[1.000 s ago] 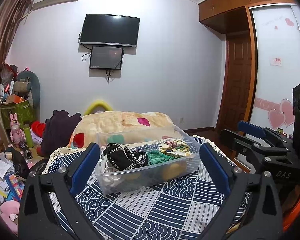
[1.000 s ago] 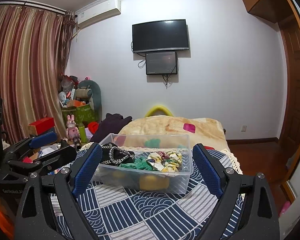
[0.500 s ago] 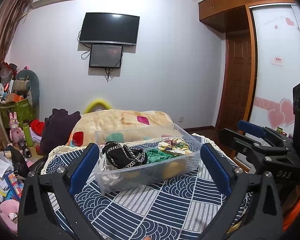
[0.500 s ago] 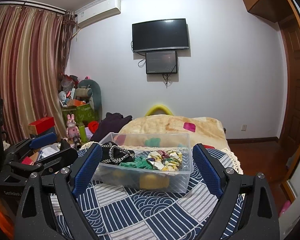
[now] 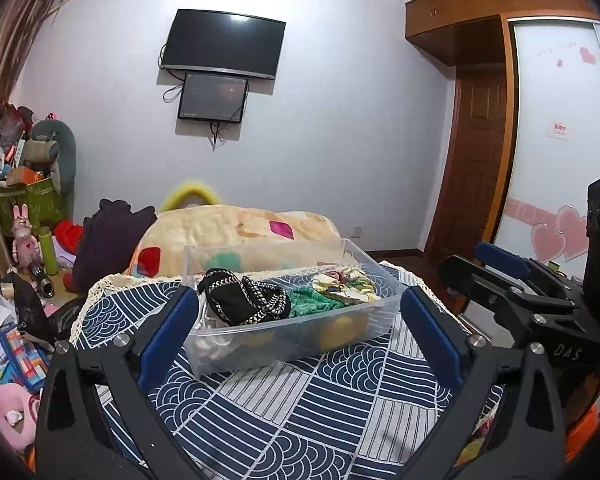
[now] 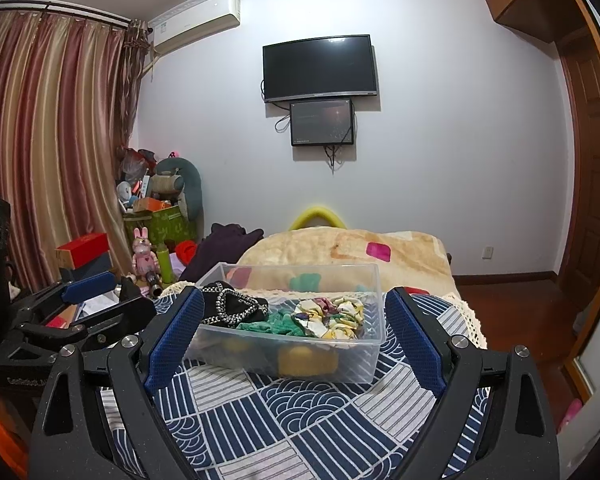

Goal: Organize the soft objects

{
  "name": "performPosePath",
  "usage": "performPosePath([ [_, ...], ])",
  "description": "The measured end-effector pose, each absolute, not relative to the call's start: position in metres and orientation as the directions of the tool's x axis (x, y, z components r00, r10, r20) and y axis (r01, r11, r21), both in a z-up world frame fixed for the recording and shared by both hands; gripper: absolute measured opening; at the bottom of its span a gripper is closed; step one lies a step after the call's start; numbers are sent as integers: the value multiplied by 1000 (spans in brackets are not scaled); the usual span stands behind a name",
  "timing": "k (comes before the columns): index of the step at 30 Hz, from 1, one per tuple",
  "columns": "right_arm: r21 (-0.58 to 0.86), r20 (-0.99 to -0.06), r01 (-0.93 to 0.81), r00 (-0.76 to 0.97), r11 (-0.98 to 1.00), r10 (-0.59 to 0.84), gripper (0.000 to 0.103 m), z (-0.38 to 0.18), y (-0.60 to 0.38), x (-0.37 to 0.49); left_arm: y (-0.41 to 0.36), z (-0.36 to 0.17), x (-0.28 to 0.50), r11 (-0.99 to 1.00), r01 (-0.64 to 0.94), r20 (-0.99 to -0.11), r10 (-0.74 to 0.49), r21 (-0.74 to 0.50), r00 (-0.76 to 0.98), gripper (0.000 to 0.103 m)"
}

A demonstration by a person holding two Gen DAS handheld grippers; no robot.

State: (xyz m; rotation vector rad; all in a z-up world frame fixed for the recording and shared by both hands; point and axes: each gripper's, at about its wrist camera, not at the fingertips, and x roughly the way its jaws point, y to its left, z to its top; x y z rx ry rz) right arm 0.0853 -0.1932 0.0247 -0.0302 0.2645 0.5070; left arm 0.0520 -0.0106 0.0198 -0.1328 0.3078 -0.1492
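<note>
the left claw (image 5: 300, 332) and right claw (image 6: 294, 330) hover side by side with fingers spread wide and nothing between them, both little changed from 1 second ago. just ahead, a clear plastic bin (image 5: 296, 332) rests on the blue patterned cloth (image 5: 300, 408), holding a black trimmed pouch (image 5: 244, 302), a green knit piece (image 5: 314, 306) and a flowered scrunchie (image 5: 346, 286); it sits slightly higher in the left view than before.

Left wrist view: low over the near edge of the patterned tablecloth (image 5: 300, 412), facing the far wall, clear bin (image 5: 288, 332) near, slightly left of centre. Right wrist view: same height, facing likewise. Shared: bin (image 6: 300, 356), wall television (image 5: 223, 43), blanket (image 6: 400, 256); each sees the other gripper at its side.
</note>
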Motion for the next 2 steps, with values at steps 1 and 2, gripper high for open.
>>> performPosePath([
  [1, 36, -259, -483, 841, 875, 475, 91, 22, -194, 85, -11, 19, 52, 980, 125, -293, -166, -153, 942, 102],
  [2, 36, -259, -483, 841, 875, 475, 91, 21, -194, 85, -11, 19, 52, 980, 126, -293, -167, -153, 941, 102],
])
